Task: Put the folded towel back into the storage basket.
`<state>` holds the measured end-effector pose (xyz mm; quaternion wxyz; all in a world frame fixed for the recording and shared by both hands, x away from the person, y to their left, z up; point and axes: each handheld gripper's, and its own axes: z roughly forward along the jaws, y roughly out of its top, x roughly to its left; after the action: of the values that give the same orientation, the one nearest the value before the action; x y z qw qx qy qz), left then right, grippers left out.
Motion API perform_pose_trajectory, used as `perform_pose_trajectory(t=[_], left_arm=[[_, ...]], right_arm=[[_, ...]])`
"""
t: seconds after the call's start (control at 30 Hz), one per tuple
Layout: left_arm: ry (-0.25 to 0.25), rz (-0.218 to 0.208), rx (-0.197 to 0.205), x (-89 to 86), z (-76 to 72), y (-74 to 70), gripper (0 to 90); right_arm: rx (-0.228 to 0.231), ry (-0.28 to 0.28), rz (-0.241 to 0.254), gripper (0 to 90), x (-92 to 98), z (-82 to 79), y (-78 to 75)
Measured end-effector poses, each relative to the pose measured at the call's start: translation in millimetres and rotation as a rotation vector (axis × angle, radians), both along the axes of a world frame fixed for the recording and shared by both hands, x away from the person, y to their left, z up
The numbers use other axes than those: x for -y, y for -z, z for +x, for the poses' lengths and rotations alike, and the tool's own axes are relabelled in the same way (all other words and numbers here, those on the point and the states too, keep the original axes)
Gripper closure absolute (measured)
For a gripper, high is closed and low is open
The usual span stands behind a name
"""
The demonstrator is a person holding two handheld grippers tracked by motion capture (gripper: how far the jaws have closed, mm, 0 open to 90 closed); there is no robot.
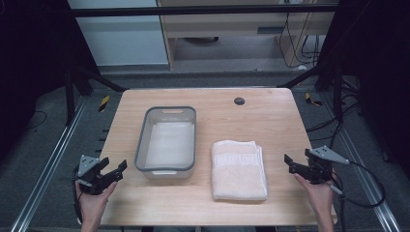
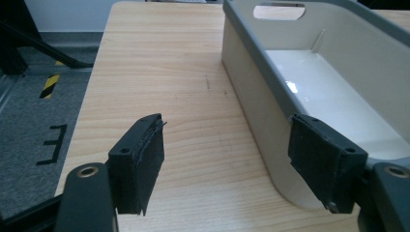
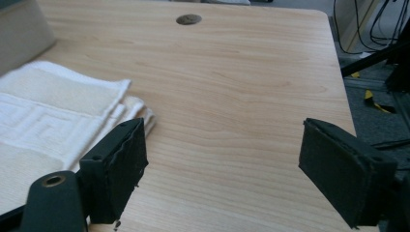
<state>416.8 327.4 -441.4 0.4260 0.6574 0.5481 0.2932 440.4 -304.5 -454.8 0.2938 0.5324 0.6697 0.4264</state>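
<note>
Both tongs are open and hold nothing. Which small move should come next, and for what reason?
Probably bring the right tongs left to the folded towel and close on its near edge. The towel lies flat beside the empty tub, nearer to the right tongs, whose jaws stand open over bare table.

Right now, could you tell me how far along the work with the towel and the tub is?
Nothing looks done: the folded towel lies flat on the table, beside the empty tub. Nothing is in hand; the left tool and right tool are open at the table's sides. Any handling of the towel remains.
</note>
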Motion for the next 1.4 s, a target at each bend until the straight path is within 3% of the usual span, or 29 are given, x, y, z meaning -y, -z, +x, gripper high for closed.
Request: perform_pose_trajectory(t=[0.33, 0.5, 0.77, 1.17, 1.4], left_arm=[[0.043, -0.028, 0.034, 11.1, -1.6, -17.8, 27.4], [0.064, -0.018, 0.039, 17.2, -2.9, -23.5, 27.9], [0.121, -0.026, 0.037, 28.4, -3.4, -33.9, 30.3], [0.169, -0.034, 0.054, 53.0, -0.6, -52.2, 31.6], [0.221, -0.045, 0.058, 80.4, 2.4, -60.1, 32.2]], right_arm=[[0.016, -0.046, 0.015, 19.0, -9.5, -1.0, -20.3], [0.027, -0.053, 0.013, 20.0, -10.7, -0.2, -28.5], [0.044, -0.076, 0.076, 22.3, -6.7, 1.4, -47.0], [0.017, -0.138, 0.085, 22.2, -20.6, 14.4, -61.5], [-0.015, -0.166, 0.064, 22.4, -33.5, 23.7, -61.4]])
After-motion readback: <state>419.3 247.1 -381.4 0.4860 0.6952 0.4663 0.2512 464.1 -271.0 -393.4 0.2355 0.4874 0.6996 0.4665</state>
